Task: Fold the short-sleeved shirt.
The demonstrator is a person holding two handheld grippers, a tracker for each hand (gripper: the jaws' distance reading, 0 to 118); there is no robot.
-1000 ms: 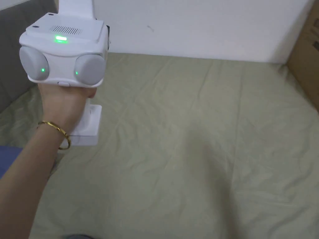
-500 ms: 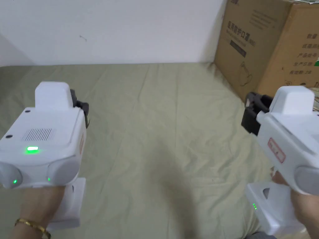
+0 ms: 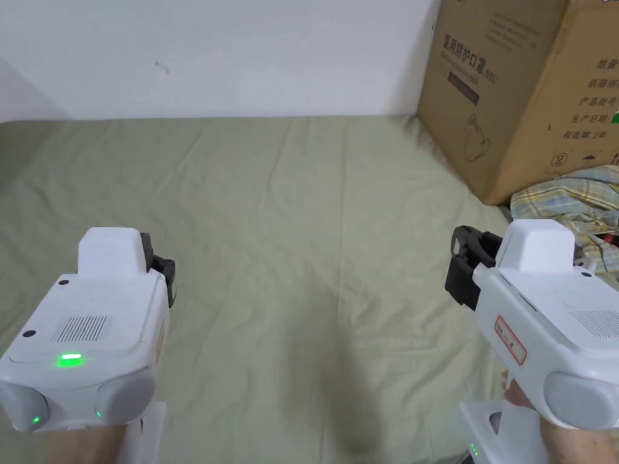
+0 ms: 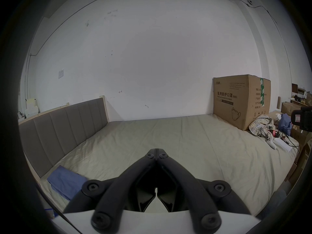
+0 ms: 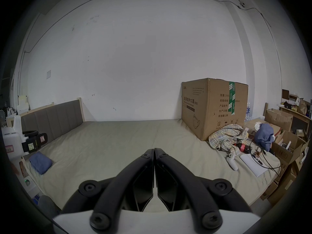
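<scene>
A crumpled plaid shirt (image 3: 574,199) (image 4: 260,125) (image 5: 226,136) lies on the right side of the bed, against the cardboard box. A folded blue garment (image 4: 65,182) (image 5: 40,162) rests at the bed's left edge near the headboard. My left gripper (image 3: 163,272) (image 4: 156,150) hovers over the sheet's left part, jaws closed together with nothing between them. My right gripper (image 3: 462,266) (image 5: 154,150) is held over the right part, short of the plaid shirt, jaws likewise shut and holding nothing. Between the two lies bare olive sheet (image 3: 314,241).
A large cardboard box (image 3: 514,90) stands on the bed's far right corner. A white controller (image 5: 232,160), cables and a white sheet of paper (image 5: 251,165) lie near the plaid shirt. A bunched blue cloth (image 5: 263,135) sits on boxes beyond. A grey headboard (image 4: 64,128) bounds the left.
The head camera has swung right, bringing the box and my right gripper into the picture. Over the last half second both grippers have dropped lower and nearer to the person.
</scene>
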